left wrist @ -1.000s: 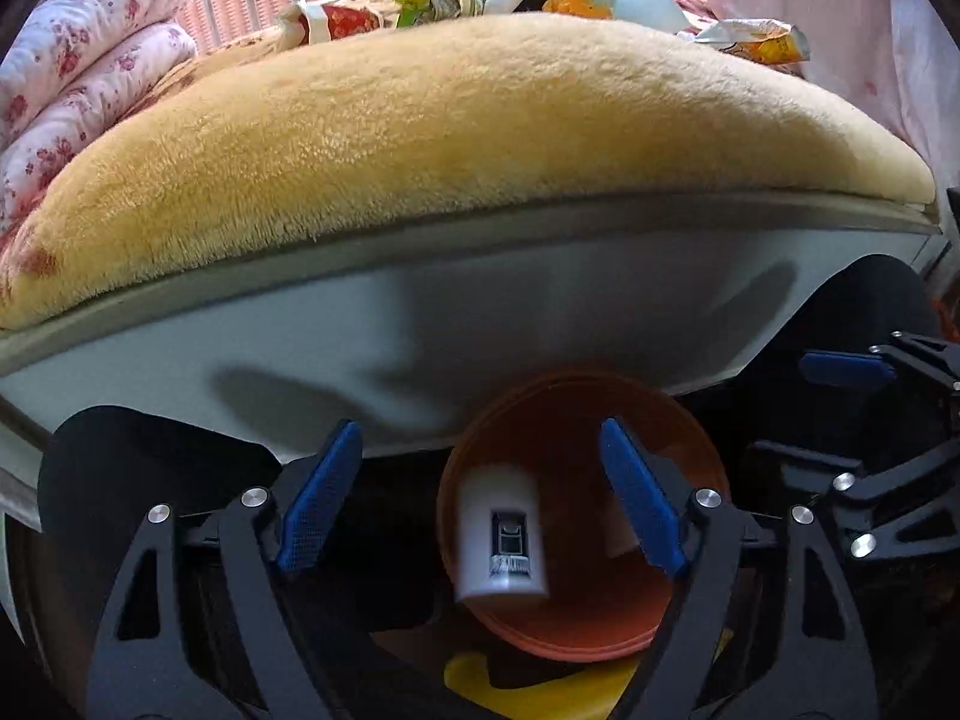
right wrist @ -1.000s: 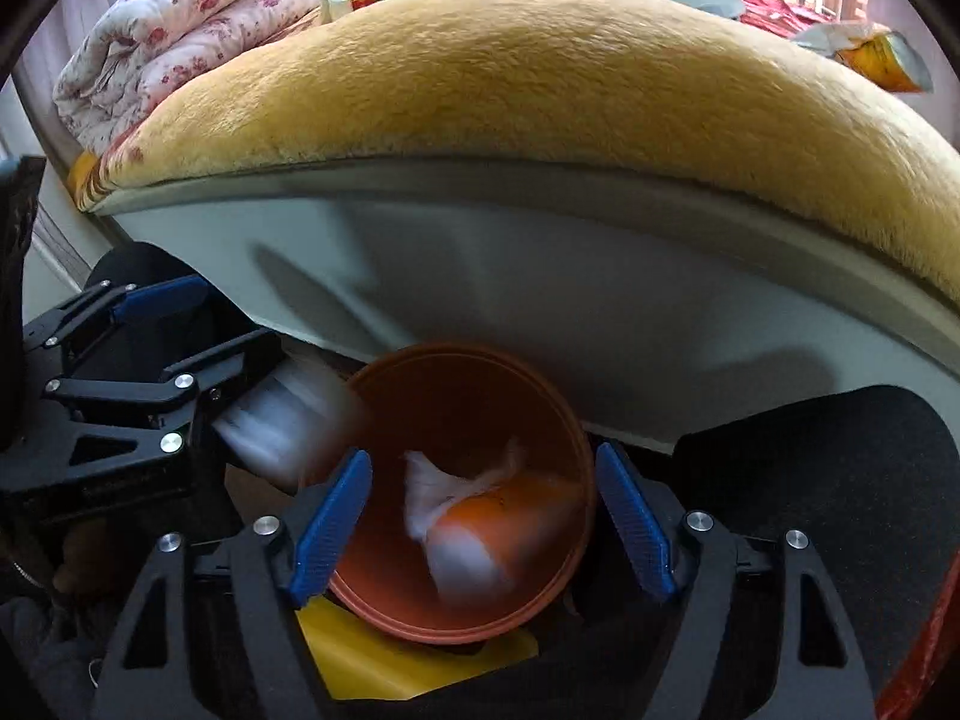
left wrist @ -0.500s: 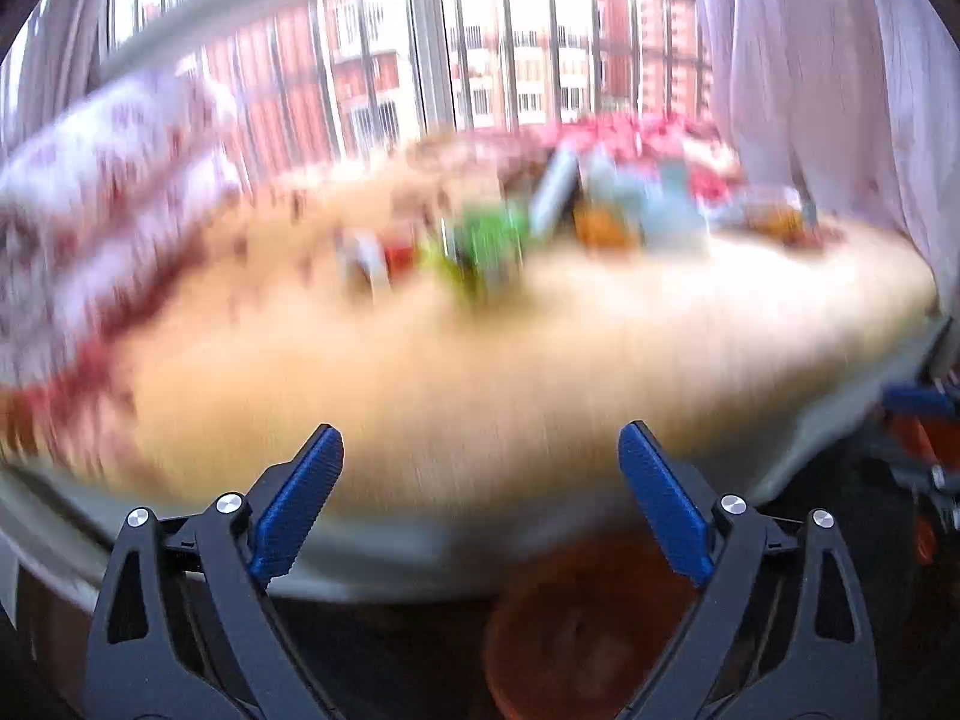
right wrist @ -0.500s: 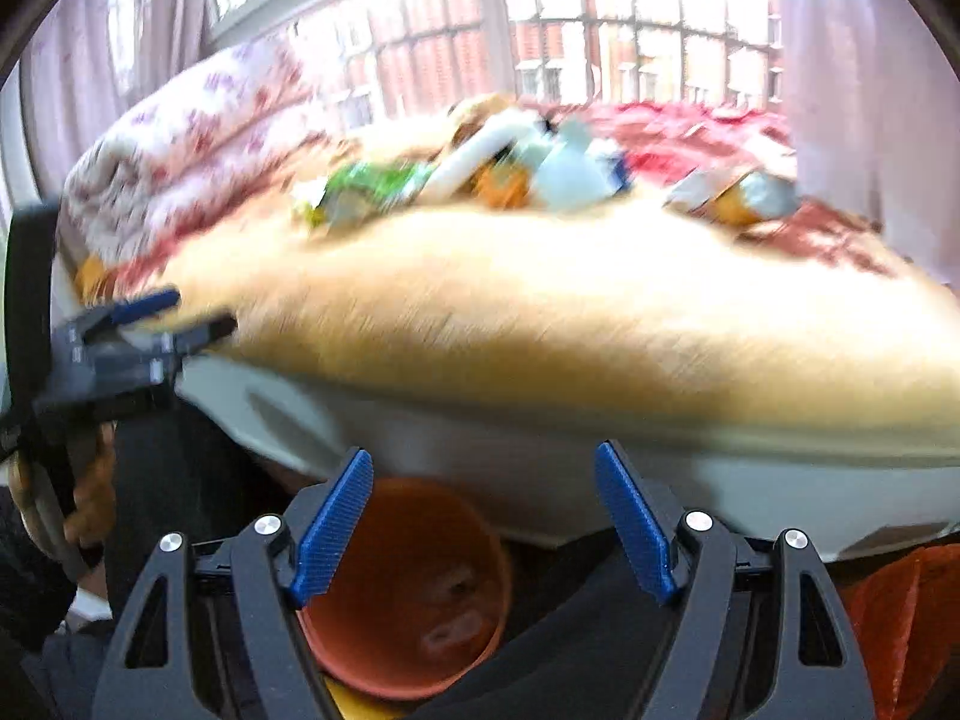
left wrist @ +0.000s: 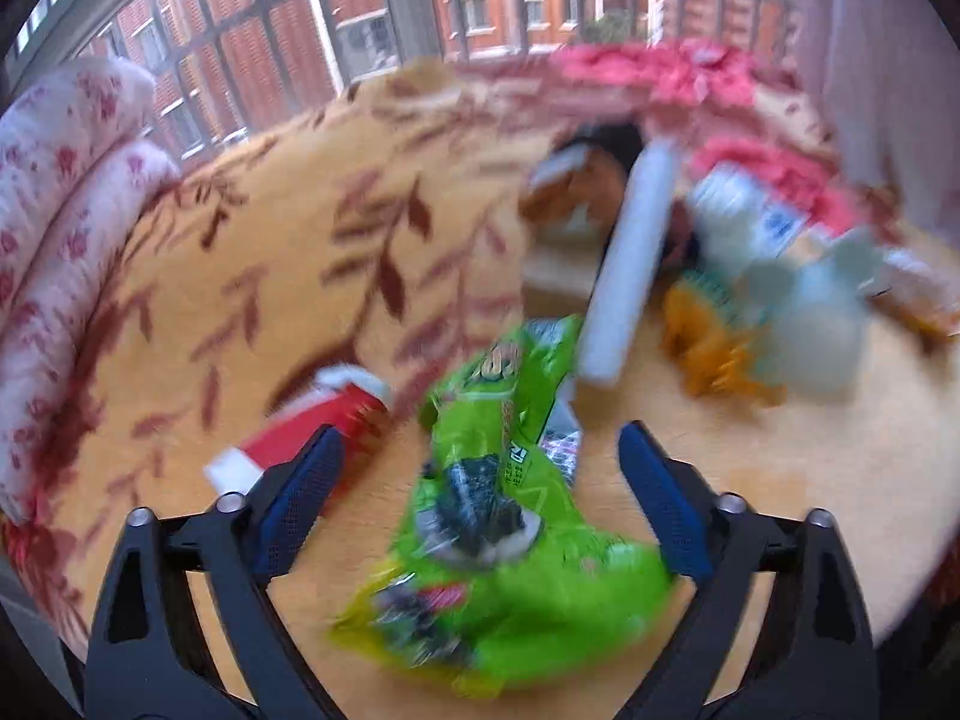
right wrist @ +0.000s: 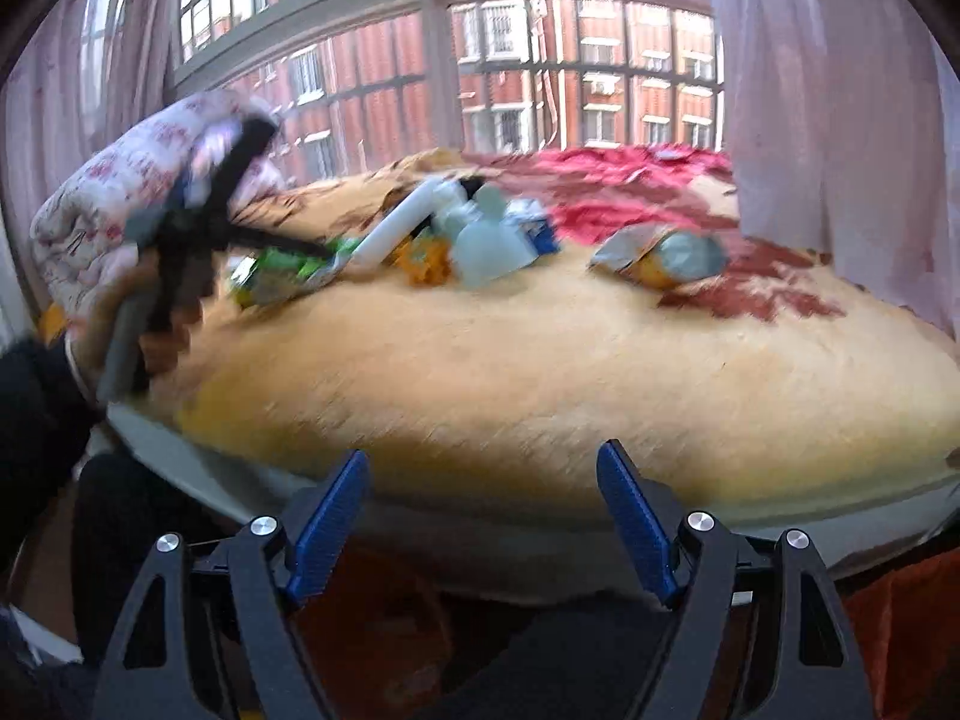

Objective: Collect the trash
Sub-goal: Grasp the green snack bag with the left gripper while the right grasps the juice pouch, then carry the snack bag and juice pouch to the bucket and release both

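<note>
Now your left gripper (left wrist: 477,495) hangs over the bed with its jaws apart, a green snack bag (left wrist: 504,534) lying on the yellow blanket (left wrist: 810,456) between its fingers. Beyond it lie a red carton (left wrist: 312,426) to the left, a white tube (left wrist: 630,264) and more blurred wrappers far right. Your right gripper (right wrist: 480,516) is also spread wide and holds nothing, low at the near bed edge, well apart from the trash pile (right wrist: 474,240).

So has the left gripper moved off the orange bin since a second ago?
Yes. The left gripper has risen from the bin to the bed, open over the green wrapper.
</note>
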A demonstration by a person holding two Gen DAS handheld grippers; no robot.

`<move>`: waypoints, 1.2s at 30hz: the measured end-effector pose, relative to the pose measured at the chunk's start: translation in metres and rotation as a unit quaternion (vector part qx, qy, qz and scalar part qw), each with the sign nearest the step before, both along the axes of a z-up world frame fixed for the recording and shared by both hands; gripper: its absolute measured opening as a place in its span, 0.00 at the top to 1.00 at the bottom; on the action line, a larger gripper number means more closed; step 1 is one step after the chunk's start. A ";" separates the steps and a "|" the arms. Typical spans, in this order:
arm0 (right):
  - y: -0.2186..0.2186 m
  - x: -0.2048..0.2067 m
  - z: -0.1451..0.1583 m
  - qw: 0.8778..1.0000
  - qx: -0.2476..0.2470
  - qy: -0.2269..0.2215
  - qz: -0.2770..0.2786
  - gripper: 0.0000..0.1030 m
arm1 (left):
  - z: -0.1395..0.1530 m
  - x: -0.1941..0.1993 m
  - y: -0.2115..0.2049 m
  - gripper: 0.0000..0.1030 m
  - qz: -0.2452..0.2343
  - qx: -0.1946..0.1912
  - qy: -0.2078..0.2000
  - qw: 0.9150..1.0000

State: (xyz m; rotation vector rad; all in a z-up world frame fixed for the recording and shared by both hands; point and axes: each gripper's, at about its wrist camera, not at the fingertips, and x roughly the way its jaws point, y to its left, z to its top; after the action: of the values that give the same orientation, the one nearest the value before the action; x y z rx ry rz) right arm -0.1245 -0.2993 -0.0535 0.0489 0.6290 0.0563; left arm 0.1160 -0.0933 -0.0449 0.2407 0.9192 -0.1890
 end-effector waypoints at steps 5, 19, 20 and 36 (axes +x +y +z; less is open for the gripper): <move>-0.036 0.032 0.016 0.998 -0.020 -0.039 -0.049 0.13 | -0.018 -0.015 -0.013 0.71 -0.007 0.018 -0.057 0.998; -0.068 0.181 0.064 0.993 -0.100 0.045 0.035 0.11 | 0.039 -0.126 0.030 0.76 0.010 -0.065 -0.148 0.987; -0.068 0.191 0.065 0.992 -0.102 0.060 0.046 0.08 | 0.039 -0.131 0.031 0.76 0.008 -0.065 -0.148 0.987; -0.104 0.258 -0.019 0.962 -0.038 0.269 0.008 0.62 | 0.027 -0.155 0.040 0.76 0.015 -0.071 -0.126 0.989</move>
State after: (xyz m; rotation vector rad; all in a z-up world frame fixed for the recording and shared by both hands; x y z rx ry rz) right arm 0.1331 -0.4037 -0.0729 -0.0178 1.1757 0.0347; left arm -0.0389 -0.0537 -0.0179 0.1143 0.6548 -0.1905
